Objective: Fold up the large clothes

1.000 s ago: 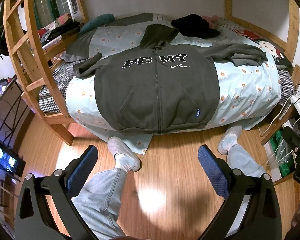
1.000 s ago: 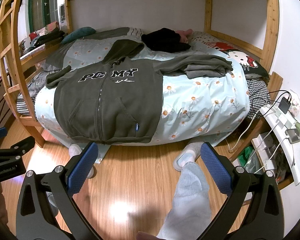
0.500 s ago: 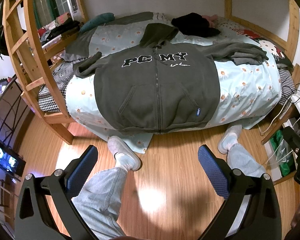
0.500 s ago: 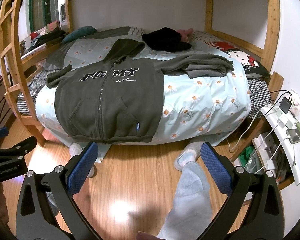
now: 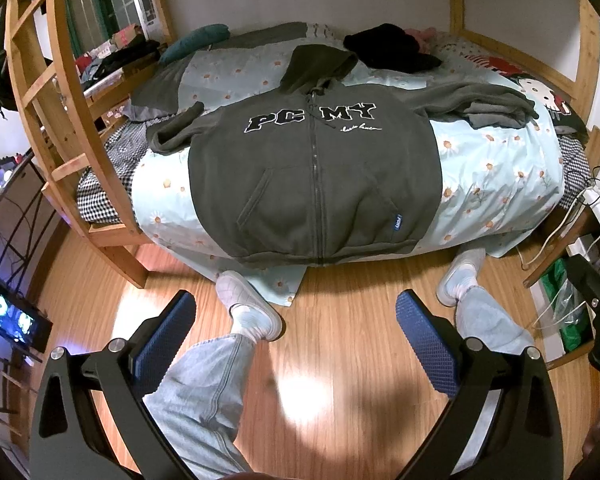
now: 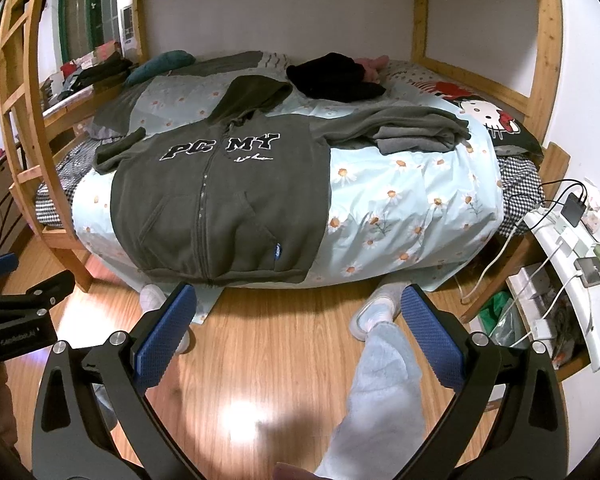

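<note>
Hoodie [image 5: 314, 176], dark grey and zipped shut, lay face up across the daisy-print bedspread [image 5: 496, 184] of the lower bunk, its hem hanging just over the near edge and its hood [image 5: 318, 66] spread toward the wall. We held both tongs above the wooden floor [image 5: 340, 344], well apart from the garment: our left gripper [image 5: 296, 336] released, its blue pads wide and holding nothing, and our right gripper [image 6: 298, 332] the same. The sleeve [image 6: 404, 130] on our right lay bunched in a heap on the spread, while the other sleeve [image 5: 176, 128] trailed off toward the ladder [image 5: 40, 92] side. The fold, as we judged it, had not yet begun. From here the bunched sleeve looked the likeliest trouble: pinched as a lump, it could drag several layers at once and leave a crooked fold. The thick fleece might also slip from a shallow grip, and the overhanging hem could let the whole garment slide to the floor if we tugged toward ourselves. A black garment [image 6: 334, 76] near the hood could be swept along if the hood were flipped carelessly.
</note>
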`<action>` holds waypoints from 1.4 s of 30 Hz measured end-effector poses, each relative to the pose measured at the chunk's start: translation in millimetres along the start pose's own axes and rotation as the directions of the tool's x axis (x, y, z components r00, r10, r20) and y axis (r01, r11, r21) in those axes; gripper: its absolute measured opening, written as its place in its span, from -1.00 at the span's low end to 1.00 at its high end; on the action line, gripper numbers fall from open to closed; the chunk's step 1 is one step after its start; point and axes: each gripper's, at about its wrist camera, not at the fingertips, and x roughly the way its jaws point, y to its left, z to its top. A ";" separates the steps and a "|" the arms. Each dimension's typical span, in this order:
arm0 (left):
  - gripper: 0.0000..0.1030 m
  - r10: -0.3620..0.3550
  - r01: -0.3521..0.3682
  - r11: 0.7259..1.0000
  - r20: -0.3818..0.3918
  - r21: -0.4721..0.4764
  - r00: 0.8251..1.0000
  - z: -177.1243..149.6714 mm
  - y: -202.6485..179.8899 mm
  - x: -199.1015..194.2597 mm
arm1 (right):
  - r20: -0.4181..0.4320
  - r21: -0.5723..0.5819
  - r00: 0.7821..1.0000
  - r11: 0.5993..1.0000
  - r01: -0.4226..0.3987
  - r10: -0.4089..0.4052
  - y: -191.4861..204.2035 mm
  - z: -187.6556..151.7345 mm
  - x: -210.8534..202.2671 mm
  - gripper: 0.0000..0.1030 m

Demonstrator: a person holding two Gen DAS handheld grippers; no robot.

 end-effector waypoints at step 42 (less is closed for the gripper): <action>0.91 0.051 -0.044 0.995 -0.078 0.088 0.996 215.1 -0.6 260.8 | -0.084 0.054 0.993 0.995 -0.084 0.088 42.0 169.1 290.1 0.95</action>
